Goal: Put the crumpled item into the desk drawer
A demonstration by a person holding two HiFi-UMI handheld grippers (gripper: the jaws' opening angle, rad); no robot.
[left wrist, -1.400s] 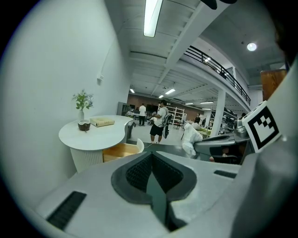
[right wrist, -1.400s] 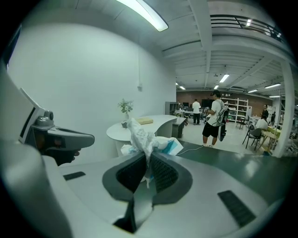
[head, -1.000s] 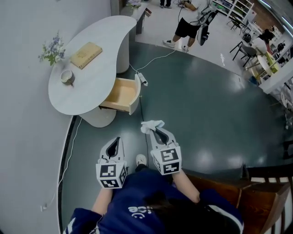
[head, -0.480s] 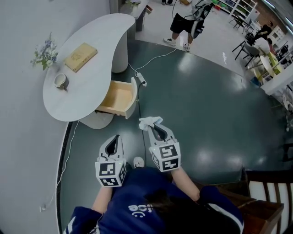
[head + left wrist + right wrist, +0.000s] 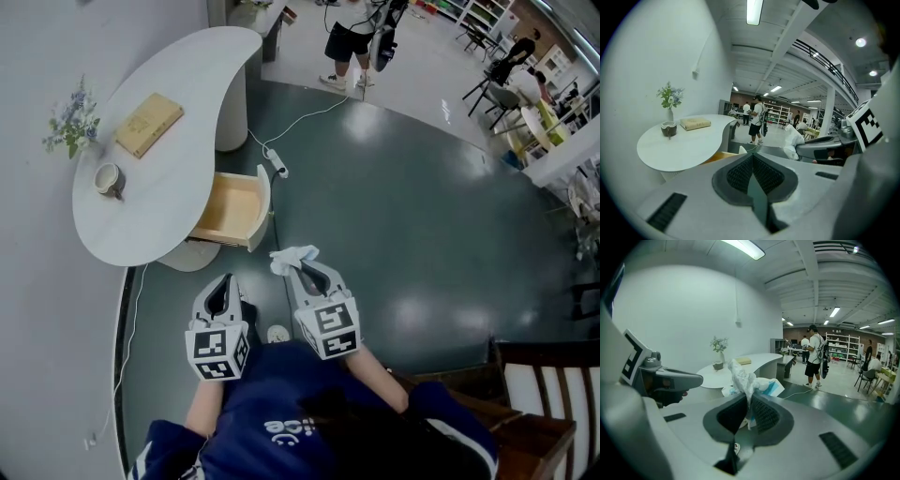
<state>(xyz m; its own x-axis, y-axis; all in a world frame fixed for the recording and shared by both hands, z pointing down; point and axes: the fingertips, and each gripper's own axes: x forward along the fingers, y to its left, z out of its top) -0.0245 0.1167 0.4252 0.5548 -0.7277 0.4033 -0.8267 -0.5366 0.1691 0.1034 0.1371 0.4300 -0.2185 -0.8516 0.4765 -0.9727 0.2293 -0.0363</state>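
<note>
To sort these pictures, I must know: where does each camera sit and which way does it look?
Head view: on the head, facing steeply down at the desk, open drawer and floor; left gripper, right gripper, blue shirt show.
Left gripper view: on the left gripper, facing the desk over closed empty jaws; right gripper at right.
Right gripper view: on the right gripper, facing the desk over jaws holding the crumpled item; left gripper at left.
Both gripper views share desk, book, cup.

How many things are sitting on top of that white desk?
3: a vase of flowers at the desk's back edge, a cup beside it, and a book farther along.
</note>
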